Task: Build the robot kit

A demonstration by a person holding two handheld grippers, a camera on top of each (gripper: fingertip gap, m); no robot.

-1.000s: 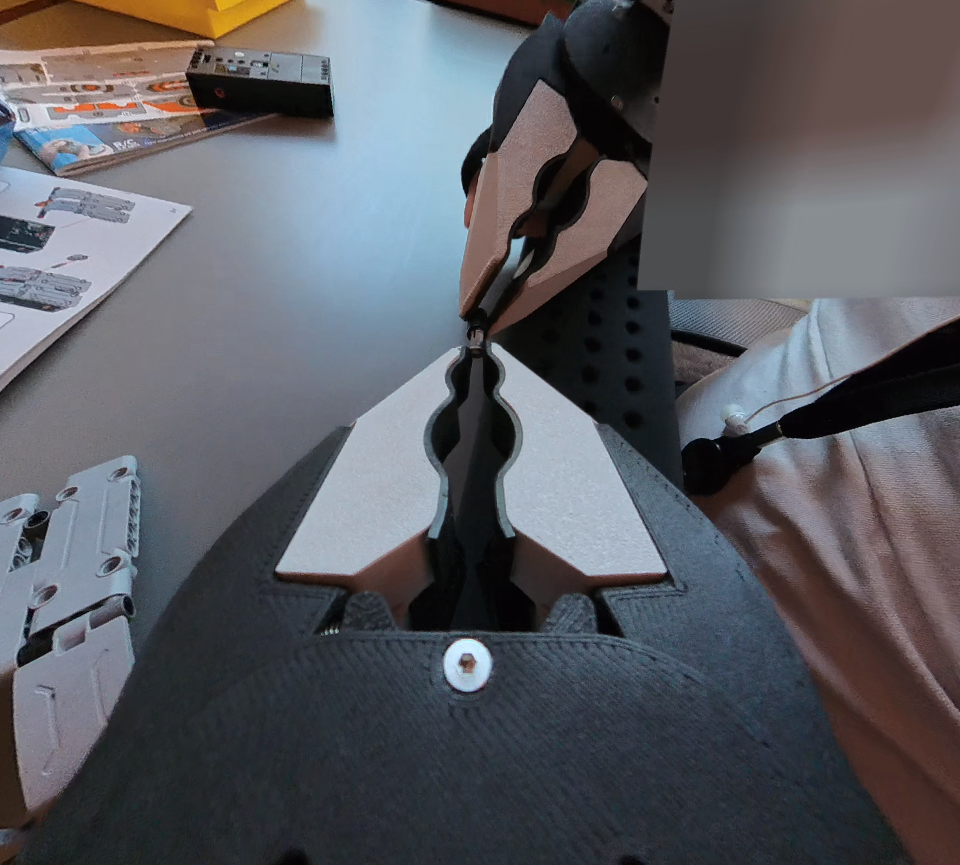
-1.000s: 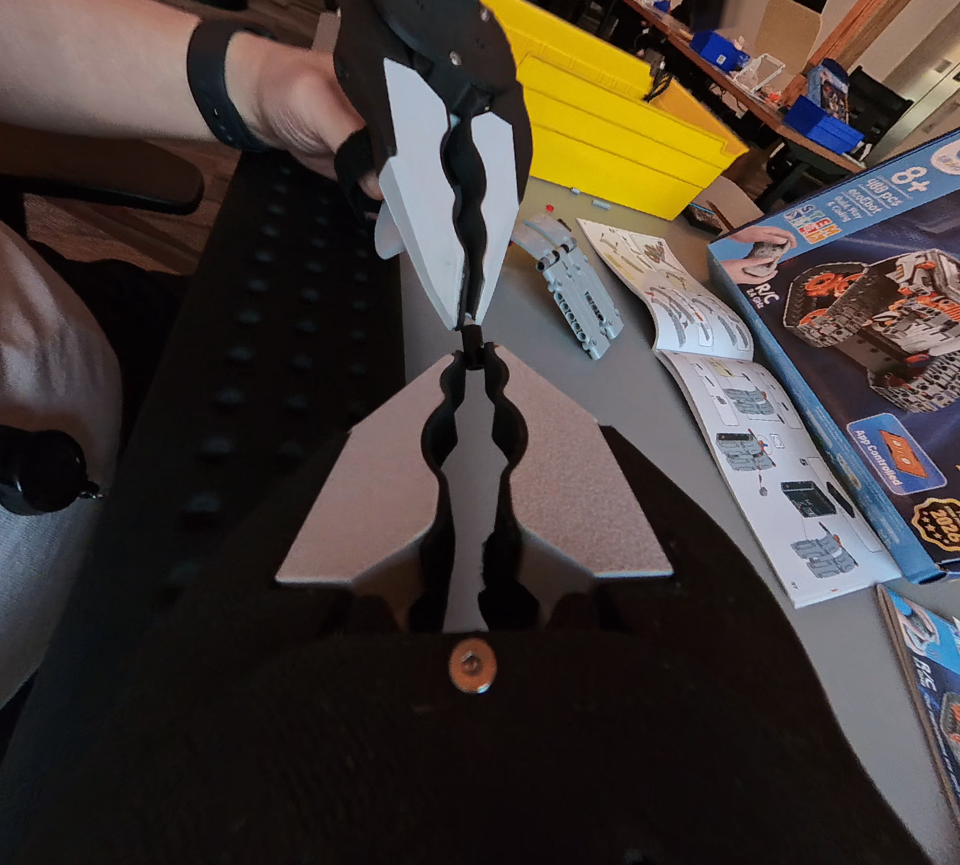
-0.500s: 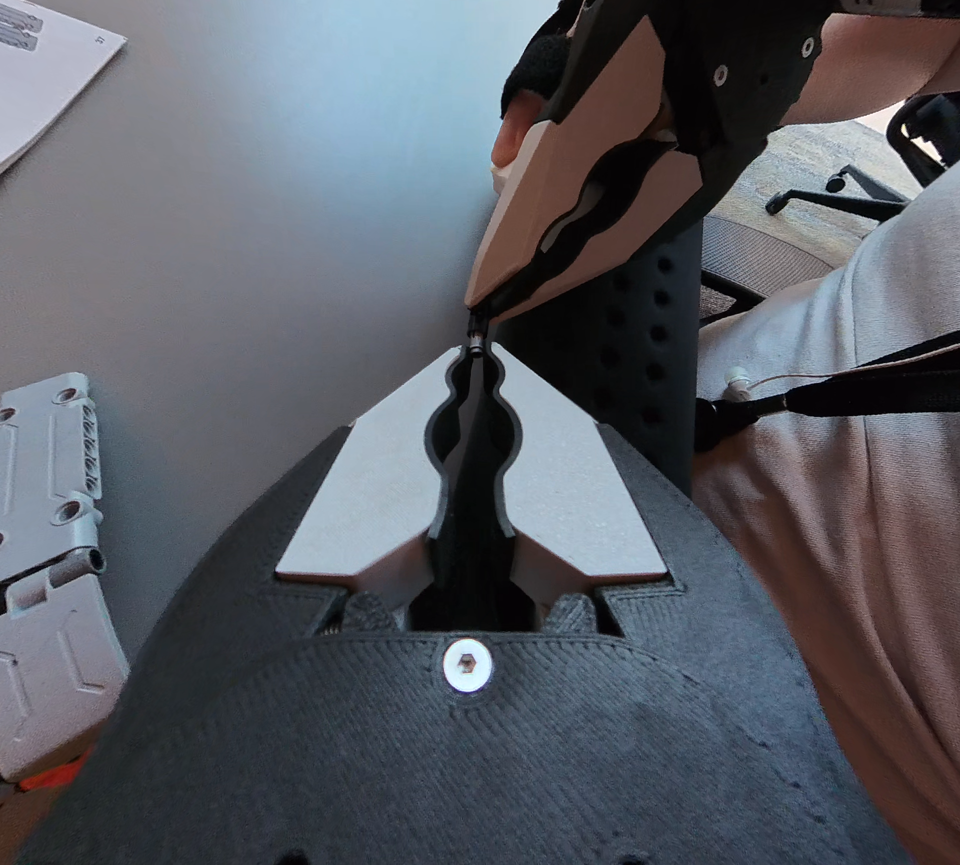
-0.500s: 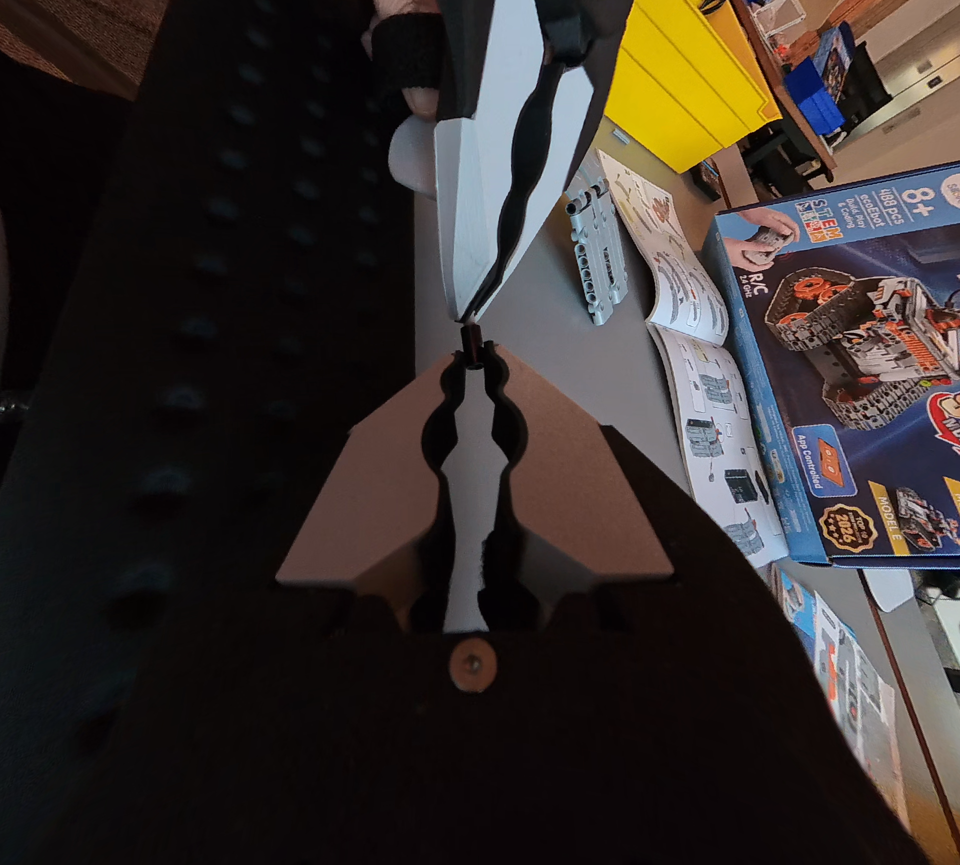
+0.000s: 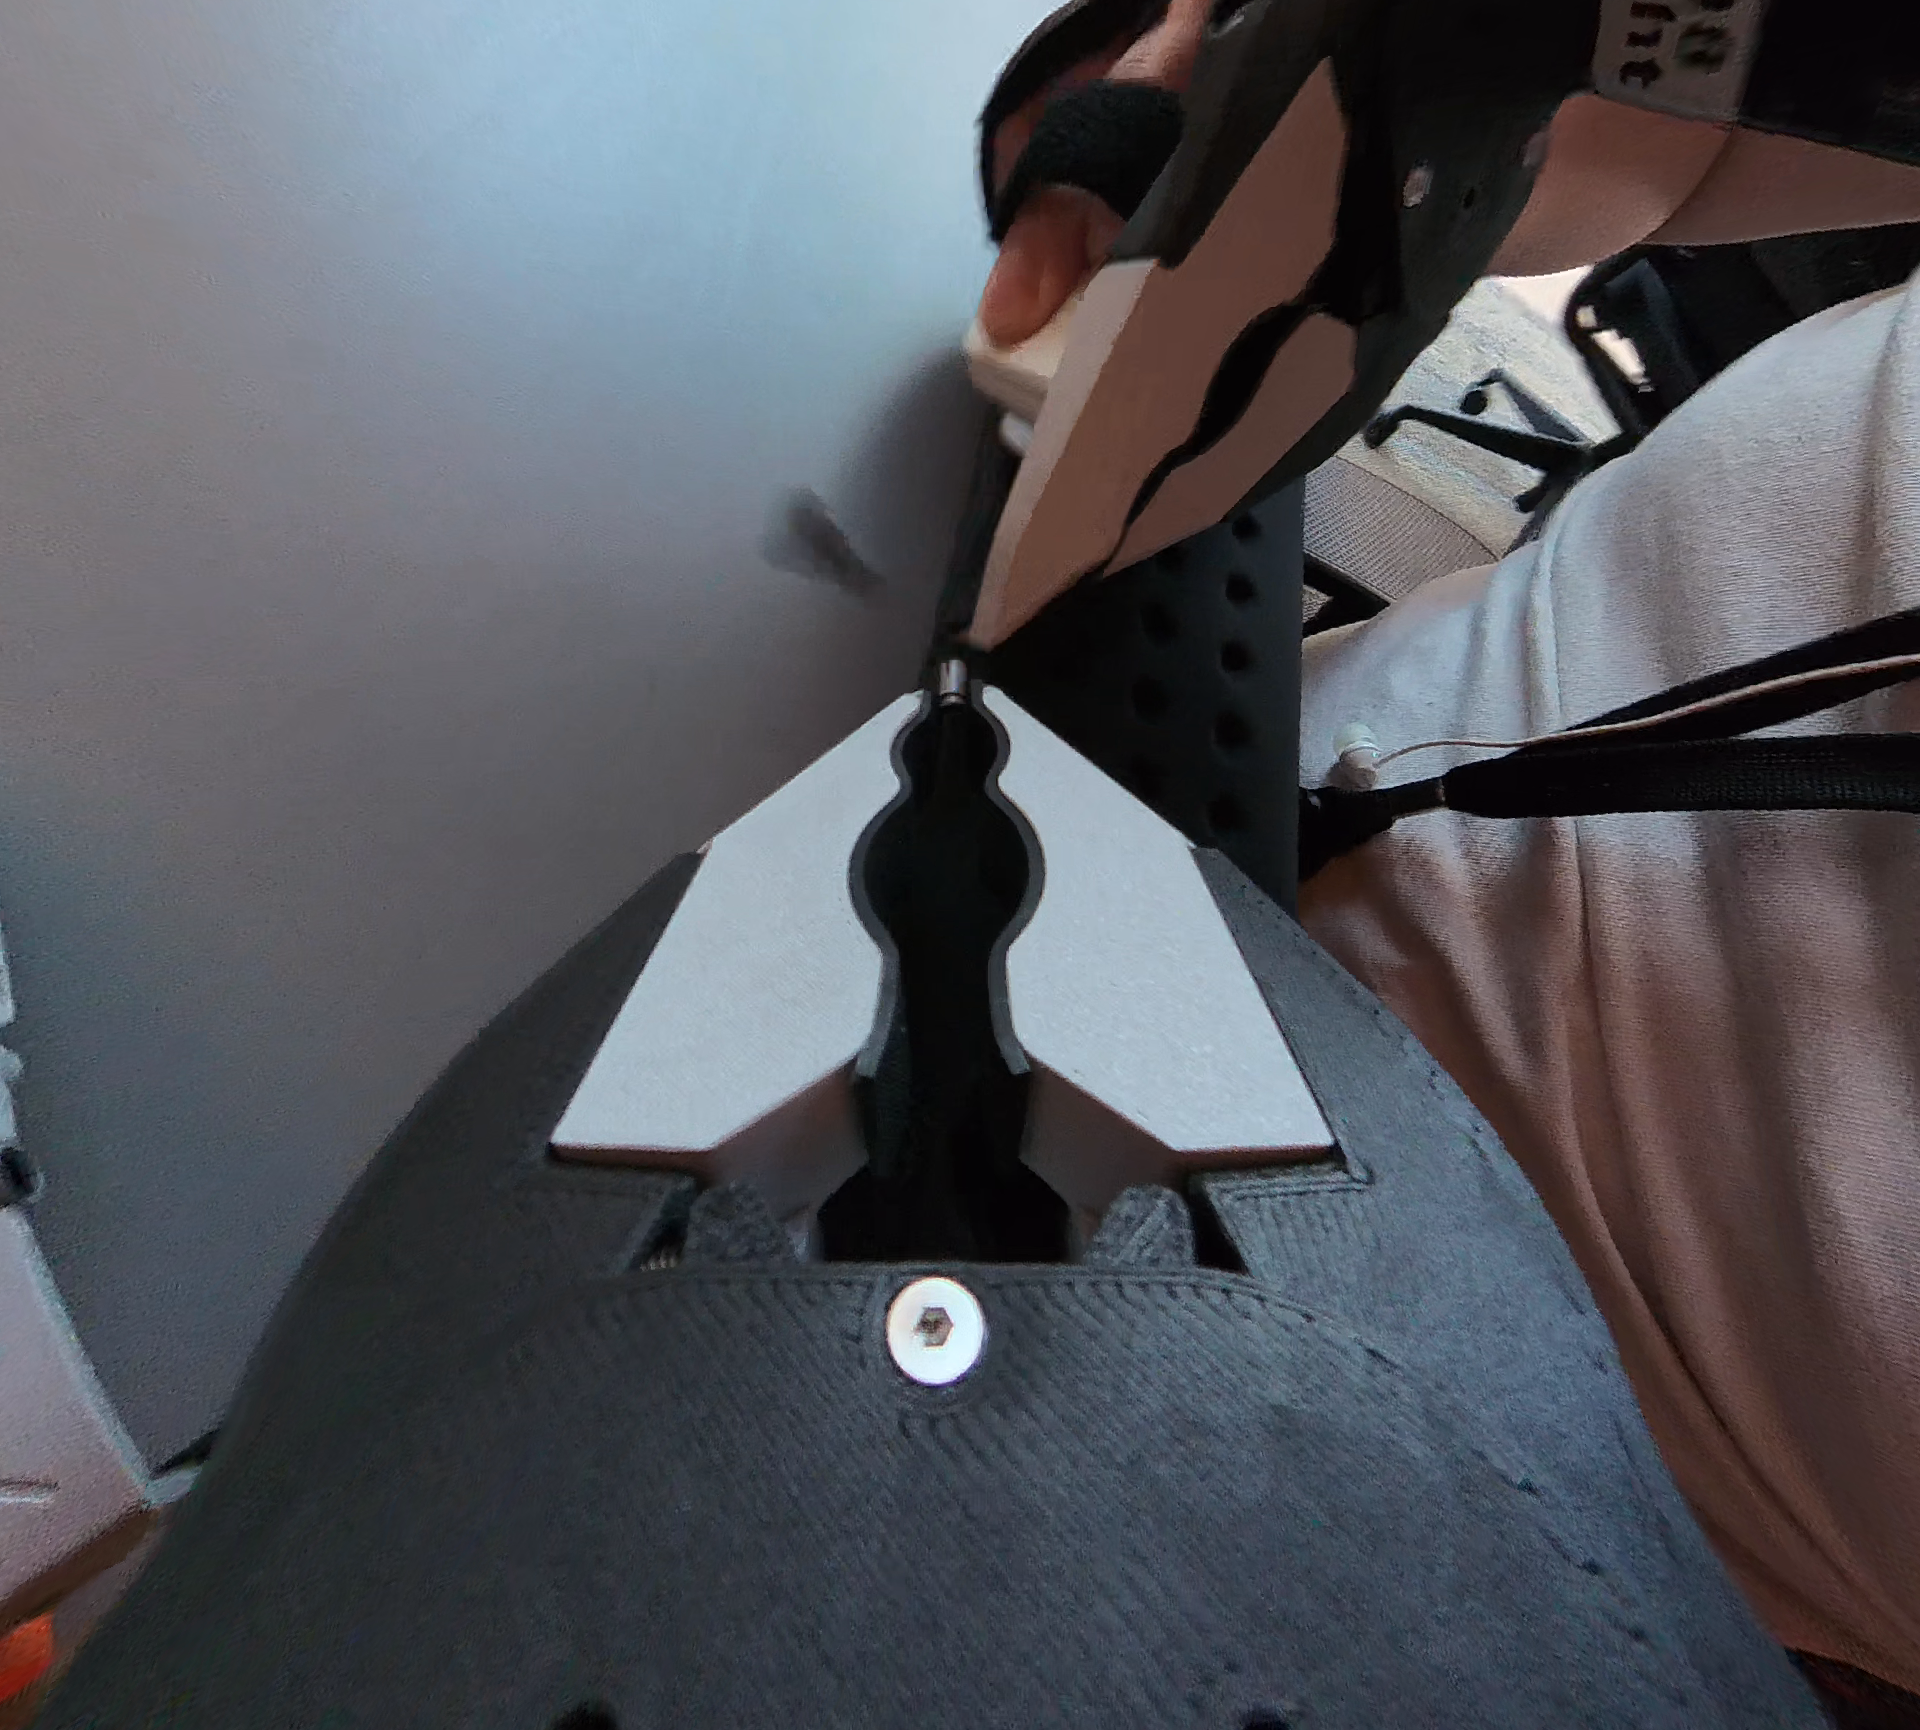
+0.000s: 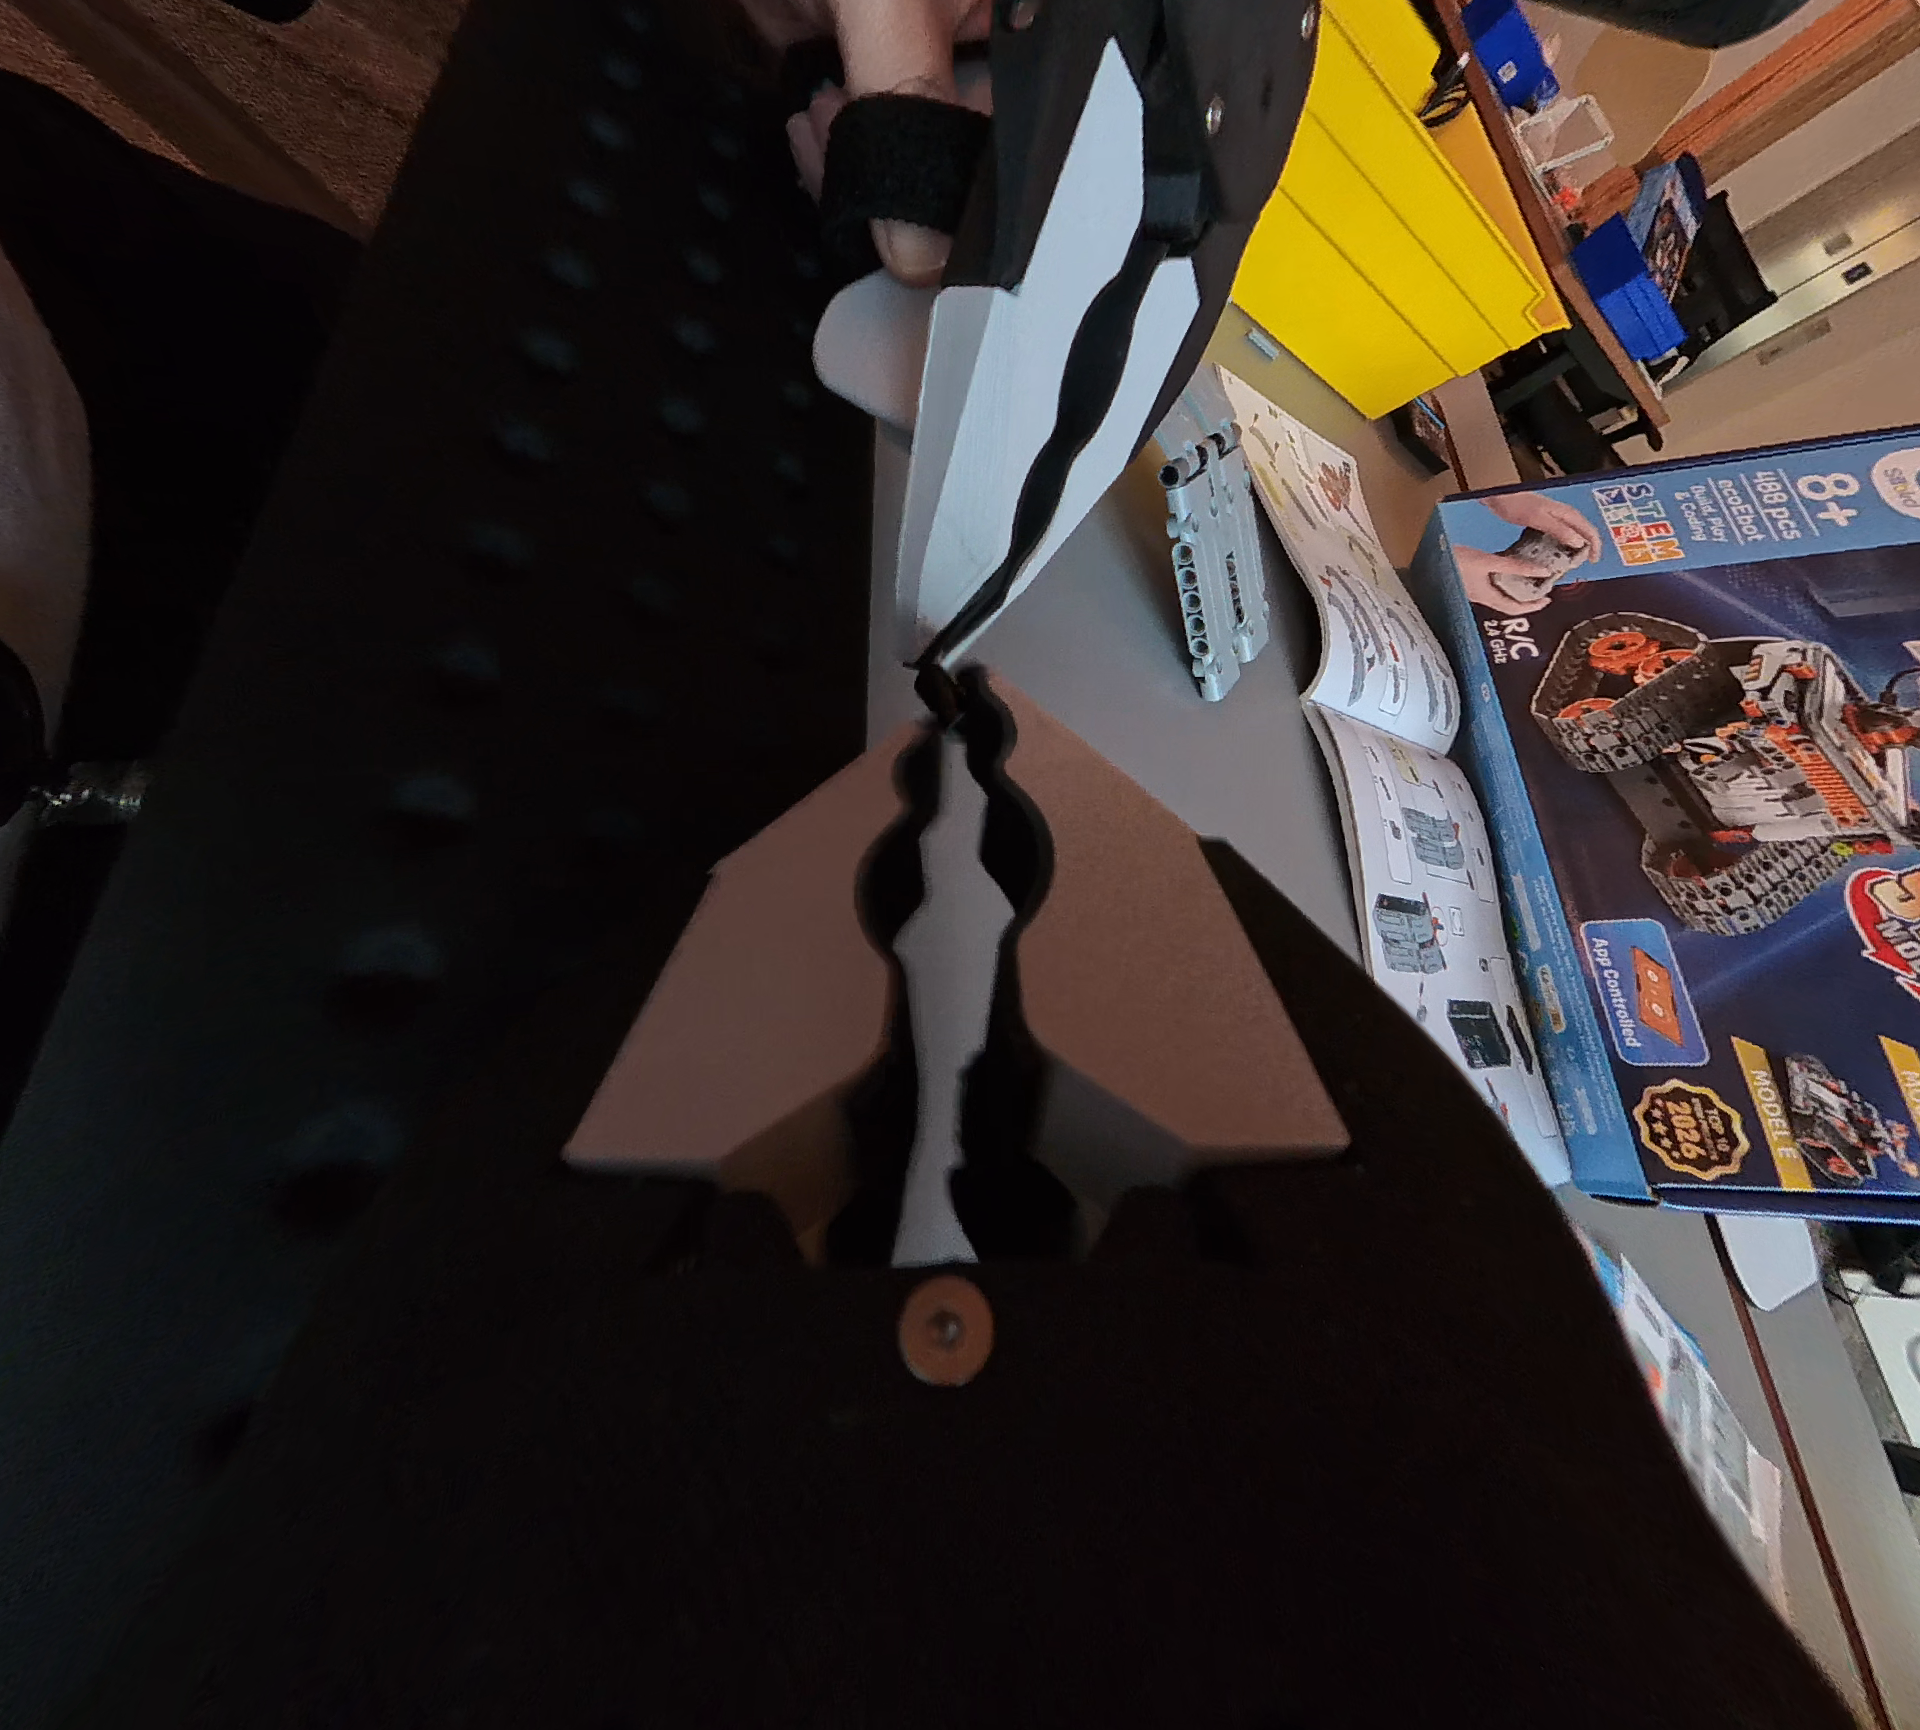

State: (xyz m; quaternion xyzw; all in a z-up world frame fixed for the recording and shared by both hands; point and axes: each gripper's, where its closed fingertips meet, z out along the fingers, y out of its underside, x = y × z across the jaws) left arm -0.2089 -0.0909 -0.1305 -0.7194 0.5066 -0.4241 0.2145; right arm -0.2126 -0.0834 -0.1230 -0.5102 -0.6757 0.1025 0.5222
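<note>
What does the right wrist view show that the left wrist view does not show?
Only the right wrist view shows the blue toy box, open instruction booklet, yellow bins and grey beam part. Only the left wrist view shows a light shirt with a black strap. Both show the left gripper and right gripper tip to tip, pinching one tiny pin over the grey table.

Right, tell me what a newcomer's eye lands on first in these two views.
First, the two grippers meeting tip to tip: the left gripper and the right gripper both pinch one tiny dark pin between them, above the grey table edge. Next, in the right wrist view, the blue toy box at right, an open instruction booklet beside it, and yellow bins behind.
</note>
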